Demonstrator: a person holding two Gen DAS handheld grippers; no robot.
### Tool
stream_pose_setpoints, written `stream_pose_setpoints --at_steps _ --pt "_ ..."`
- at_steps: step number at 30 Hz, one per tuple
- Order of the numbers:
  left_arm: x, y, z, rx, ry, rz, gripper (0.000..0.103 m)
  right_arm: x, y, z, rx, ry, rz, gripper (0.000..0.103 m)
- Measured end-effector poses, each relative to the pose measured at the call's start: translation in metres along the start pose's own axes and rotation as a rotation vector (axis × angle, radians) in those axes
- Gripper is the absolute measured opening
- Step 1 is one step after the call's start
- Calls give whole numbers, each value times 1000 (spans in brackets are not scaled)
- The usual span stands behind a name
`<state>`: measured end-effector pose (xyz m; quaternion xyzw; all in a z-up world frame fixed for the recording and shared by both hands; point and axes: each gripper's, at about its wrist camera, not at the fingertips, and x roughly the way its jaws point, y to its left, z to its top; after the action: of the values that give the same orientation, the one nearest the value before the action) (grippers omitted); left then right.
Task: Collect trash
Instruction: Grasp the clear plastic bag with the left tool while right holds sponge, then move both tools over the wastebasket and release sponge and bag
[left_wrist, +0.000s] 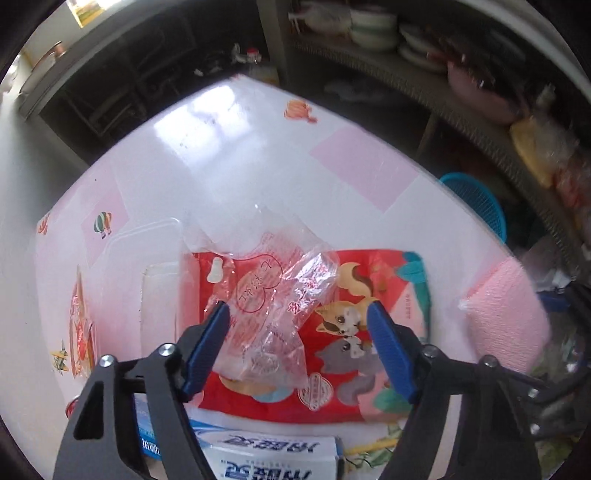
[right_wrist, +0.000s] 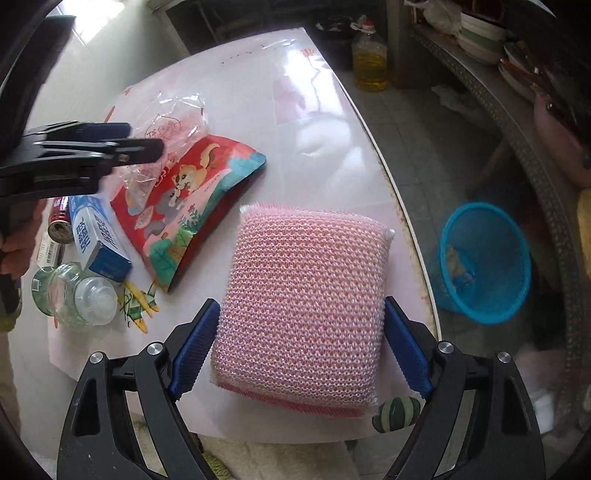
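A crumpled clear plastic wrapper (left_wrist: 269, 306) with red print lies on a red snack bag with cartoon cats (left_wrist: 354, 332). My left gripper (left_wrist: 297, 314) is open, its blue fingers on either side of the wrapper, just above it. In the right wrist view the wrapper (right_wrist: 166, 129) and red bag (right_wrist: 188, 199) lie left of a pink mesh sponge (right_wrist: 303, 302). My right gripper (right_wrist: 303, 328) is open, its fingers flanking the sponge's near end; I cannot tell if they touch it. The left gripper (right_wrist: 125, 142) shows there from the side. A blue mesh trash basket (right_wrist: 484, 262) stands on the floor right of the table.
A white-and-blue carton (right_wrist: 98, 236), a glass jar (right_wrist: 74, 291), a red can (right_wrist: 59, 218) and a clear lid (left_wrist: 147, 266) lie on the pink-and-white table (right_wrist: 314, 122). An oil bottle (right_wrist: 369, 59) stands on the floor. Shelves with dishes (left_wrist: 373, 29) run behind. The table edge is right of the sponge.
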<state>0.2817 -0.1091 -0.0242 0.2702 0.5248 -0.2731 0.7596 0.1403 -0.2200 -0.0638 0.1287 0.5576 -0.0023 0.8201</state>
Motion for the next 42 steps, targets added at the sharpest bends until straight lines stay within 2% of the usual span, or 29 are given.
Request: stream_pose_setpoints --at_steps 5,10,12,13,20,26,34,39,42 --pt "25 -8 6 59 74 59 54 -1 -6 0 -9 -13 29 84" --pt "30 -6 9 63 67 94 32 -1 -12 -1 -29 -24 44 84" --pt "27 -5 11 63 58 100 17 -1 -14 -2 -36 -30 42 83" --pt "25 -5 11 62 52 98 14 -3 -14 -3 -38 -33 41 82" --pt "8 3 12 36 1 95 8 -7 -18 -5 -26 -52 49 79" --pt "-34 7 5 -5 -103 66 8 -11 -20 -10 -10 -69 62 77" --pt "-101 14 -12 -131 -253 -113 8 -18 -31 -12 61 -85 135 74" --pt "-117 -2 -10 -157 -281 -216 8 -29 -46 -12 120 -117 195 74" --pt "-120 -22 0 -136 -290 -255 8 -41 -60 -14 167 -149 214 74"
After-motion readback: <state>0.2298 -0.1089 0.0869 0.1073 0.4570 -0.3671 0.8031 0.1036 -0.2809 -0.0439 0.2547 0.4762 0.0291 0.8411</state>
